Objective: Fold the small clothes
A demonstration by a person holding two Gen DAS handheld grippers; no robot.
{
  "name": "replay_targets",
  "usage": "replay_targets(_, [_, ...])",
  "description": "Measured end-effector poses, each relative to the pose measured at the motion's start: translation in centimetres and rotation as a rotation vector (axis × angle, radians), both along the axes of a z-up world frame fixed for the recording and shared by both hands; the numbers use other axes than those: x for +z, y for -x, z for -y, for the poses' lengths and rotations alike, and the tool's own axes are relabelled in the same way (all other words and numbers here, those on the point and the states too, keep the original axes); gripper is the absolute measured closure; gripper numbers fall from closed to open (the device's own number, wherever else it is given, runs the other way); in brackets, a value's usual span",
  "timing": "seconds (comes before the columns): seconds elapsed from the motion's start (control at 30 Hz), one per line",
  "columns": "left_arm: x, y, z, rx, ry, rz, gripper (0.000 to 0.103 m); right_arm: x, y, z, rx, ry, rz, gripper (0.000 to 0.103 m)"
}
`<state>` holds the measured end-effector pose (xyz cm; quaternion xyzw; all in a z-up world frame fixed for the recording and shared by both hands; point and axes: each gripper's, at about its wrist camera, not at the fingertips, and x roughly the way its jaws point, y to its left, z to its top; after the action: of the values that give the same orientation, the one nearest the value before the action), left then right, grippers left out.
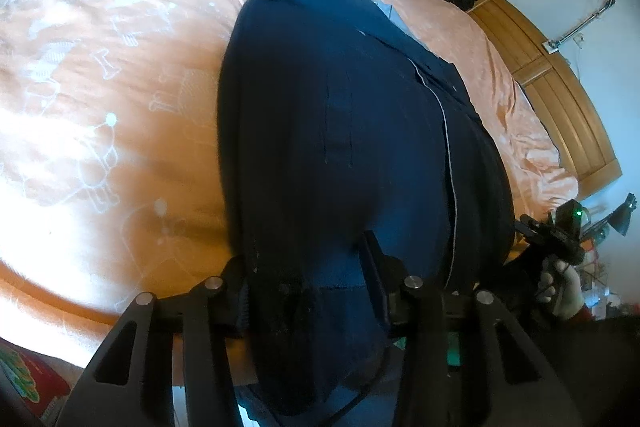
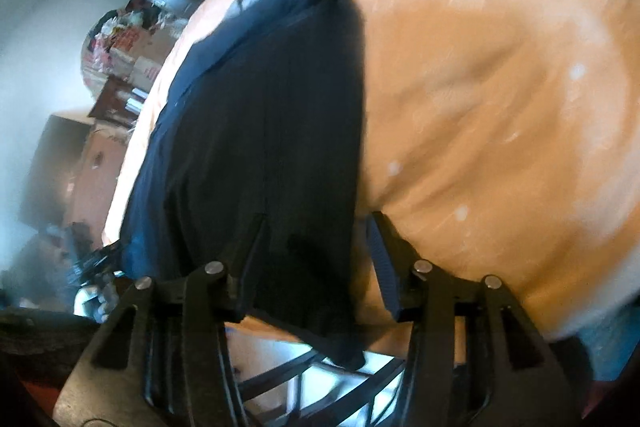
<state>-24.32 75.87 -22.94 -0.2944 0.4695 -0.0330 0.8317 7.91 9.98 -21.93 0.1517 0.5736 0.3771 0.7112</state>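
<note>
Both wrist cams sit low and close at bed edge, looking fwd along fingers over navy garment (image 1: 340,147) (image 2: 260,131) on orange bedspread (image 1: 120,87) (image 2: 500,87); both views share these.

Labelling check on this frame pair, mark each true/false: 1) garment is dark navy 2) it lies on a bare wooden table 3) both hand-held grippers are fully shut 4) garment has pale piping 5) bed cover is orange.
1) True: the navy garment is dark blue.
2) False: it lies on the bed cover.
3) False: the left hand-held gripper and the right hand-held gripper both stand open, cloth between the fingers.
4) True: a pale piping line runs along it.
5) True: orange, with a faint white print.
</note>
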Motion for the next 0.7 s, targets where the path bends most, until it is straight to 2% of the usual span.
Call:
replay_targets(0.03, [0.0,-0.1,0.0,-0.007,0.013,0.003,0.057,-0.5,0.0,-0.1,0.006,-0.025,-0.038,0.056])
replay_targets(0.1, [0.1,0.0,0.0,-0.023,0.03,0.004,0.064,-0.5,0.7,-0.4,0.038,-0.063,-0.085,0.055])
replay_targets(0.17, [0.1,0.0,0.6,-0.051,0.028,0.003,0.085,-0.6,1.9,-0.7,0.078,-0.04,-0.087,0.055])
replay_targets(0.3, [-0.9,-0.4,0.6,-0.035,0.04,-0.016,0.085,-1.4,2.0,-0.7,0.064,-0.031,-0.096,0.058])
replay_targets(0.33, [-1.1,-0.7,0.6,-0.029,0.055,-0.013,0.085,-1.3,2.1,-0.9,0.069,-0.02,-0.087,0.061])
replay_targets(0.37, [-1.0,-1.0,0.7,-0.028,0.064,-0.012,0.086,-0.9,2.2,-1.3,0.077,0.0,-0.067,0.069])
replay_targets(0.4, [-0.9,-1.1,0.8,-0.025,0.078,-0.007,0.088,-0.1,2.4,-1.5,0.085,0.001,-0.048,0.096])
replay_targets(0.43, [-0.1,-1.2,1.0,-0.021,0.112,0.016,0.097,0.9,2.6,-1.4,0.081,-0.042,-0.04,0.098])
replay_targets(0.47, [0.7,-1.3,1.2,-0.025,0.14,0.048,0.099,2.5,2.6,-1.2,0.073,-0.118,-0.026,0.098])
replay_targets(0.57, [4.4,-2.0,0.6,0.003,0.225,0.172,0.1,7.2,1.8,-1.1,0.059,-0.254,0.031,0.099])
replay_targets(0.7, [8.2,-4.9,-2.1,0.087,0.321,0.309,0.1,11.6,-1.4,-2.0,0.044,-0.362,0.074,0.099])
